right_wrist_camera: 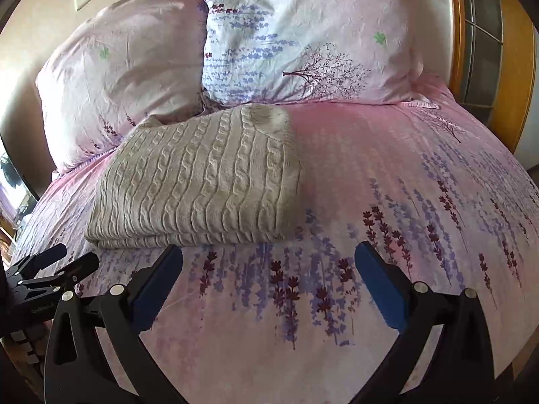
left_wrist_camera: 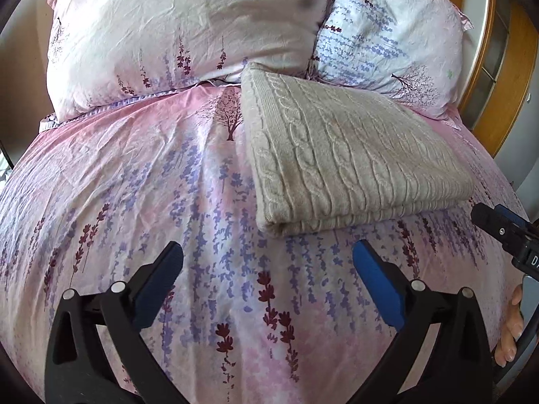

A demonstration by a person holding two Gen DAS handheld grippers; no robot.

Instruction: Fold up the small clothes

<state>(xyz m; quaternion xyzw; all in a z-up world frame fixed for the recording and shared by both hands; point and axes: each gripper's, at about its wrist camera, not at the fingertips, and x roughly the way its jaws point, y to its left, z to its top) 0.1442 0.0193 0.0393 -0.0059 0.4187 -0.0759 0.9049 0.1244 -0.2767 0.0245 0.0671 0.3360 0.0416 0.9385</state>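
Left tongs [left_wrist_camera: 267,252] and right tongs [right_wrist_camera: 269,252] both spread wide, holding nothing, above the bed cover [left_wrist_camera: 134,185]. Two pillows [right_wrist_camera: 303,33] stand at the head. Folded beige sweater [left_wrist_camera: 347,155] lies flat on the cover, its far edge touching the pillows, just beyond both tongs.
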